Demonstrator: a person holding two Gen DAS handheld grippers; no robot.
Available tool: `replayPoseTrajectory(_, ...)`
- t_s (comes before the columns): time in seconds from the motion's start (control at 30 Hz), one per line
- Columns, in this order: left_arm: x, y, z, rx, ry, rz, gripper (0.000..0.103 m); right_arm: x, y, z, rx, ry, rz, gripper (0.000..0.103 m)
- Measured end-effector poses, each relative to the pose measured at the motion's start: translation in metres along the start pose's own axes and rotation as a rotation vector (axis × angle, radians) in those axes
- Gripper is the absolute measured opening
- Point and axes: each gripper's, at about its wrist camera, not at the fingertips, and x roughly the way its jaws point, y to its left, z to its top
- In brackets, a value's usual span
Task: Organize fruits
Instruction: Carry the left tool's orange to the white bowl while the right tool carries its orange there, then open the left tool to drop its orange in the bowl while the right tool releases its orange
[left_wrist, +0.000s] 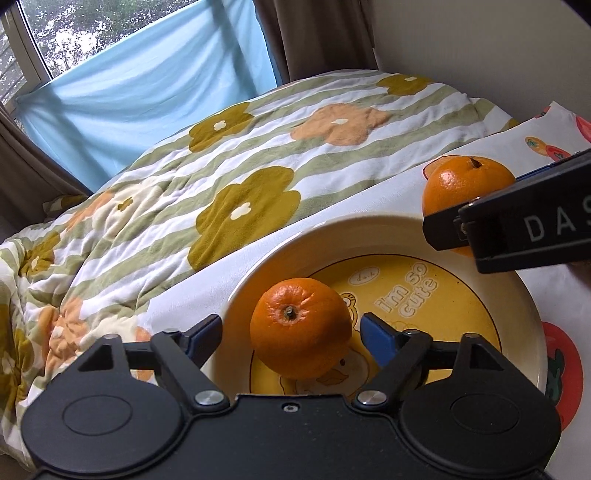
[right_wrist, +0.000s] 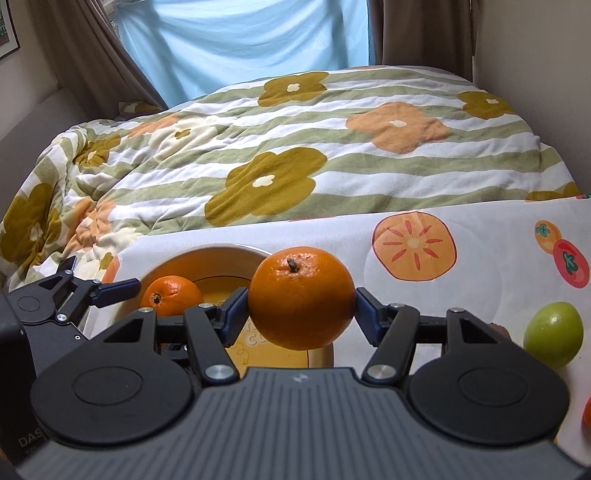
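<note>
the left gripper (left_wrist: 291, 330) is standing wide open around a round orange with a dark stem (left_wrist: 300, 328), its blue pads clear of the peel on both sides; that fruit is sitting in the cream-rimmed yellow ceramic plate with a cartoon print (left_wrist: 424, 295). the right gripper (right_wrist: 301, 308) is clamping a second, larger round orange (right_wrist: 301, 297) between its pads, just beside the plate's rim (over the white fruit-print cloth (right_wrist: 480, 229)). a smooth green round fruit (right_wrist: 554, 334) is lying on that cloth, well right.
</note>
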Motion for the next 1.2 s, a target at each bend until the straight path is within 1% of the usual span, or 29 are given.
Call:
replayPoseTrajectory(0.1, -0.004, 0.006, -0.004, -0.020, 0.005, -0.022, 0.088, 0.003, 0.005, 0.001, -0.033, 0.006, 0.004, 0.076)
replayPoseTrajectory(0.27, -0.014, 0.016, -0.013, -0.066, 0.003, -0.032, 0.088, 0.010, 0.018, 0.002, -0.094, 0.026, 0.013, 0.076)
replayPoseTrajectory(0.5, -0.024, 0.024, -0.023, -0.100, 0.019, -0.024, 0.088, 0.020, 0.035, 0.001, -0.155, 0.038, 0.040, 0.076)
replayPoseTrajectory(0.73, -0.028, 0.025, -0.034, -0.103, 0.032, -0.032, 0.088, 0.030, 0.041, -0.002, -0.217, 0.028, 0.059, 0.077)
replayPoseTrajectory(0.77, -0.029, 0.025, -0.034, -0.104, 0.032, -0.031, 0.088, 0.028, 0.042, -0.001, -0.229, 0.008, 0.064, 0.078)
replayPoseTrajectory(0.8, -0.029, 0.025, -0.035, -0.107, 0.031, -0.032, 0.088, 0.025, 0.044, -0.001, -0.240, -0.007, 0.058, 0.086)
replayPoseTrajectory(0.83, -0.030, 0.026, -0.035, -0.108, 0.031, -0.032, 0.088, 0.022, 0.046, -0.001, -0.252, -0.023, 0.044, 0.097)
replayPoseTrajectory(0.87, -0.031, 0.026, -0.036, -0.110, 0.029, -0.032, 0.088, 0.019, 0.047, -0.001, -0.262, -0.040, 0.033, 0.101)
replayPoseTrajectory(0.9, -0.031, 0.027, -0.036, -0.112, 0.028, -0.031, 0.088, 0.018, 0.048, -0.001, -0.269, -0.042, 0.030, 0.102)
replayPoseTrajectory(1.07, -0.035, 0.028, -0.039, -0.132, 0.021, -0.029, 0.088, 0.016, 0.049, -0.006, -0.267, -0.026, 0.028, 0.102)
replayPoseTrajectory(1.2, -0.039, 0.028, -0.039, -0.136, 0.009, -0.012, 0.088, 0.010, 0.049, -0.010, -0.264, -0.033, 0.034, 0.102)
